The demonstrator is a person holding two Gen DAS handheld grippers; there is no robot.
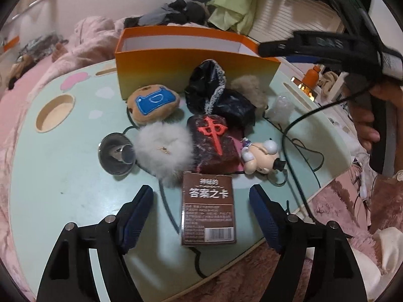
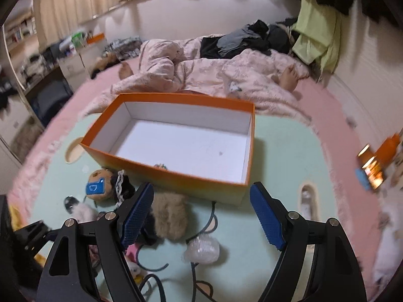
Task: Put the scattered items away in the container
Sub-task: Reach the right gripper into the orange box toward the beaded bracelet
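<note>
- 2 grippers, both wide open and holding nothing: my left gripper [image 1: 201,214] straddles the brown card box [image 1: 208,209] without pressing it, my right gripper [image 2: 201,216] hangs above the table.
- Step, as I judge it: picking up the card box, lying flat on the green table [image 1: 63,176] before the heap of toys.
- Next: close on its long sides, lift over the orange box [image 2: 163,173] rim, which looks nearly empty.
- Both wrists pitch steeply downward.

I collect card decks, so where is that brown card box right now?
In the left wrist view the brown card box lies flat on the table, between the open fingers, just below the white fluffy pouch.
</note>
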